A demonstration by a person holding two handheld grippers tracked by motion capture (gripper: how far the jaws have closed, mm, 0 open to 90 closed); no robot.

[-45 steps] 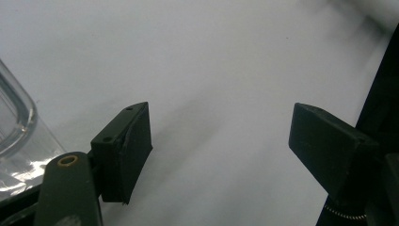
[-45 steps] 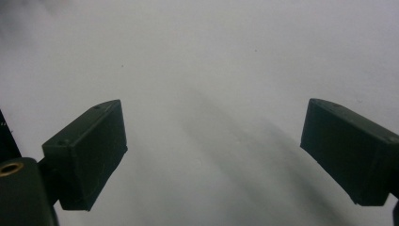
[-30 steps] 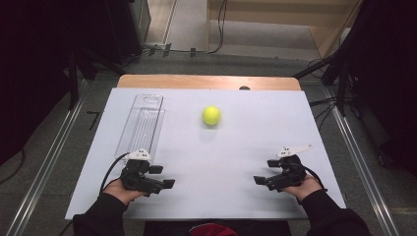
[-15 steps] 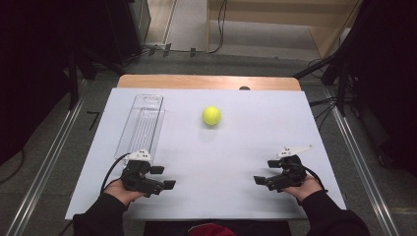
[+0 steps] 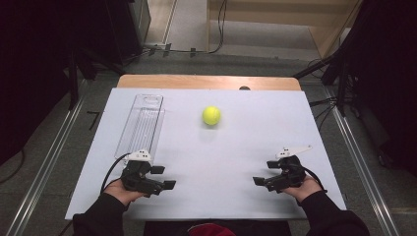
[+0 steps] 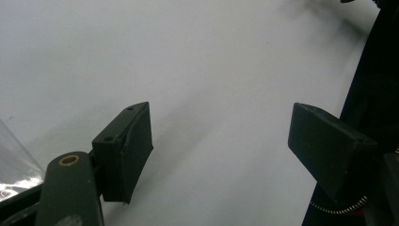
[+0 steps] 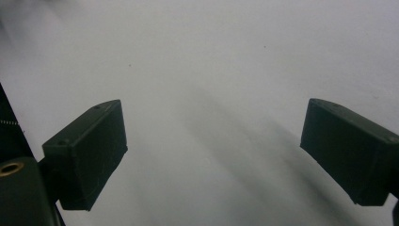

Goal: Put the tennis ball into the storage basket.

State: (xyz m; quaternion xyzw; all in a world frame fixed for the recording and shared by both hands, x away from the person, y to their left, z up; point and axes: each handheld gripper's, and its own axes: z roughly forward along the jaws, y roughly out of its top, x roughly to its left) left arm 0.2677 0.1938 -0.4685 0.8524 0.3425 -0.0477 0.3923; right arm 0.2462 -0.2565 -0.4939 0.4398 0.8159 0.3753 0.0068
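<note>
The white counter (image 5: pixel 255 167) holds a clear, stiff, slippery plastic tray (image 5: pixel 141 122) just beyond my left claw (image 5: pixel 163 177). The light, fuzzy tennis ball (image 5: pixel 211 115) sits mid-counter; I'd grip across its middle. My right claw (image 5: pixel 261 181) and left both gape empty.

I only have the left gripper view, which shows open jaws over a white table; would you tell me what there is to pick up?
Observer: A yellow ball lies mid-way across the table, beyond both grippers.
Operator: What is the clear edge at my lower left?
Observer: A long clear tray, lying just beyond the left gripper.
Operator: And the right gripper?
Observer: The right gripper is open, with nothing between its jaws.
</note>
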